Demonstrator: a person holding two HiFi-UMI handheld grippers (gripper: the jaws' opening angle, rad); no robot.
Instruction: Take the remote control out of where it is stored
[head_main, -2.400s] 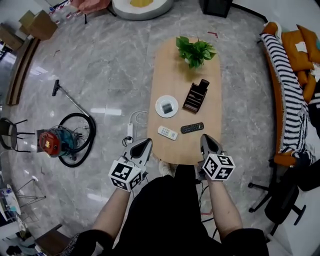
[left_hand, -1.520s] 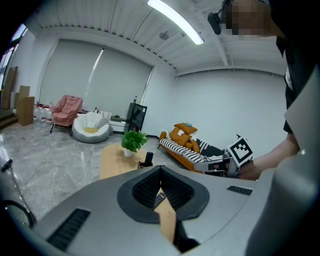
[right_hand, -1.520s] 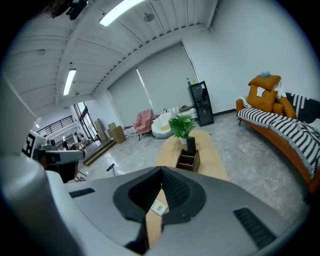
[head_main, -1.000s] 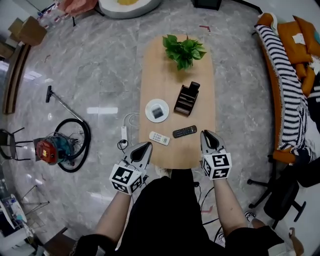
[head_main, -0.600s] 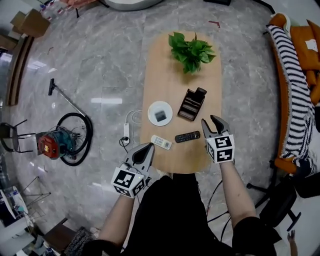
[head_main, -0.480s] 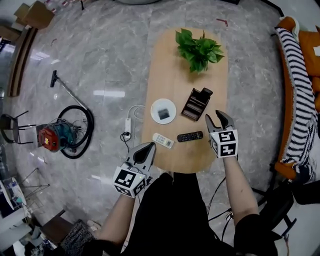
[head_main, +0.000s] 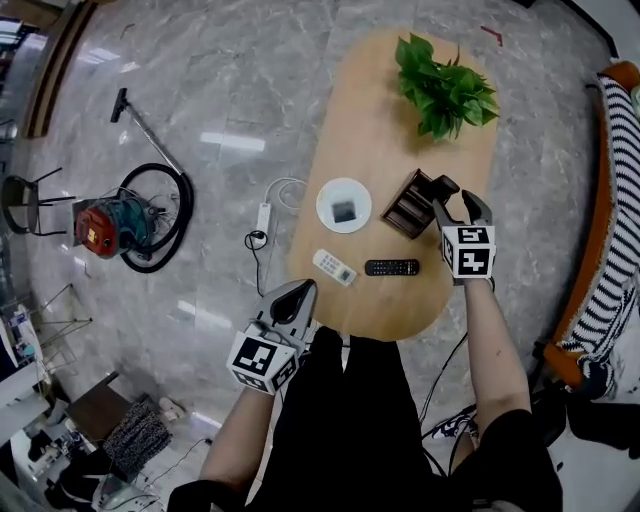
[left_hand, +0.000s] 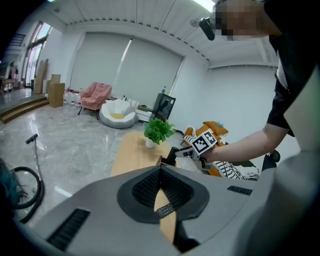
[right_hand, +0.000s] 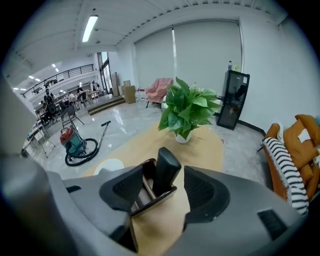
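- Grey marbled floor (head_main: 220, 80) surrounds an oval wooden table (head_main: 370, 110), which only the head view shows whole. That view alone also shows a white remote (head_main: 334, 266) and a flat black remote (head_main: 391, 267) lying toward the table's near end, with a round white dish (head_main: 343, 205) just beyond them.
- Only the right gripper view shows the grip. The right gripper (right_hand: 162, 175) has its jaws wide apart, having just been opening. The remote control (right_hand: 165, 167) stands between them with a gap on each side, and neither pad presses it.
- That remote control is black and slab-shaped with a rounded top. It stands slightly tilted in a slot of a dark brown slotted holder (right_hand: 150, 196) on the table.
- The left gripper (left_hand: 160, 170) has its jaws closed tip to tip and holds nothing. In the head view it hangs at the table's near edge, well apart from the holder.
- A potted plant (right_hand: 187, 112) stands beyond the holder.
- On the floor are a red vacuum cleaner (head_main: 110, 228) and a white power strip (head_main: 263, 218).
- A striped sofa (right_hand: 284, 162) sits off to the right.
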